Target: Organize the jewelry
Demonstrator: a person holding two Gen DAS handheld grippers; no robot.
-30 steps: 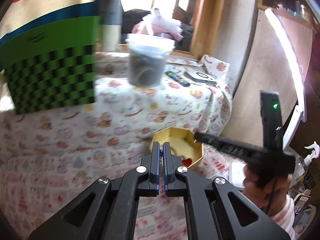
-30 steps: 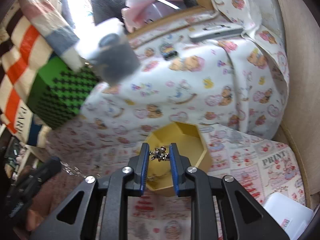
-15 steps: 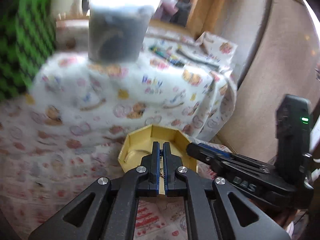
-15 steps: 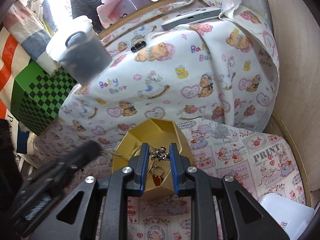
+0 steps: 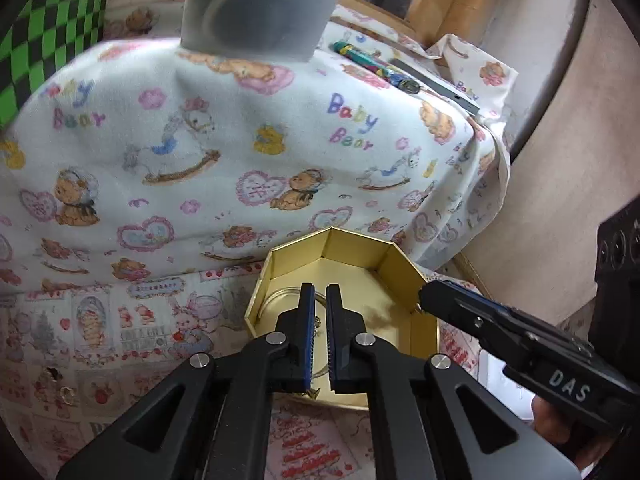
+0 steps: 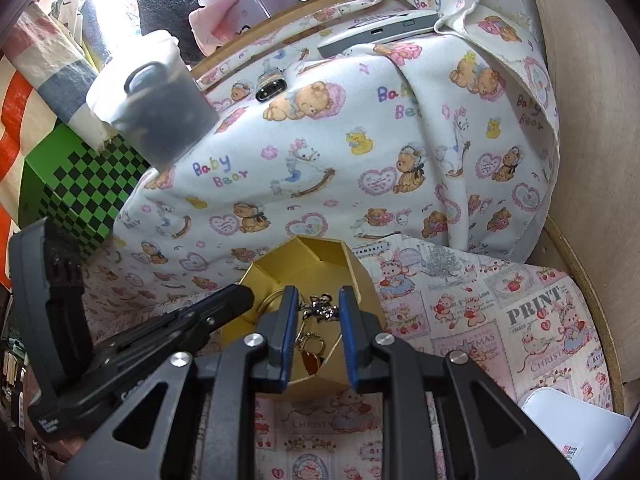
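Note:
A gold octagonal box (image 5: 352, 252) (image 6: 340, 256) sits open on the patterned cloth. Inside lie a gold ring and a red pendant (image 6: 310, 356). My left gripper (image 5: 320, 290) hangs over the box, shut on a thin gold chain (image 5: 316, 324) that dangles between its pads. In the right wrist view the left gripper (image 6: 240, 294) reaches in from the left to the box's rim. My right gripper (image 6: 318, 294) is over the box too, shut on a silver charm (image 6: 320, 308). Its tip (image 5: 428, 298) touches or nearly touches the box's right wall.
Behind the box rises a mound under a teddy-bear blanket (image 5: 248, 152). On it stand a grey lidded tub (image 6: 160, 120), a grey remote (image 6: 380, 32) and a lighter (image 5: 372, 64). A green checkered box (image 6: 84, 192) is at the left, a wooden wall (image 6: 592, 140) at the right.
My left gripper has moved forward and down until it hangs over the gold box beside the right gripper. The right gripper has stayed over the box with the charm in it.

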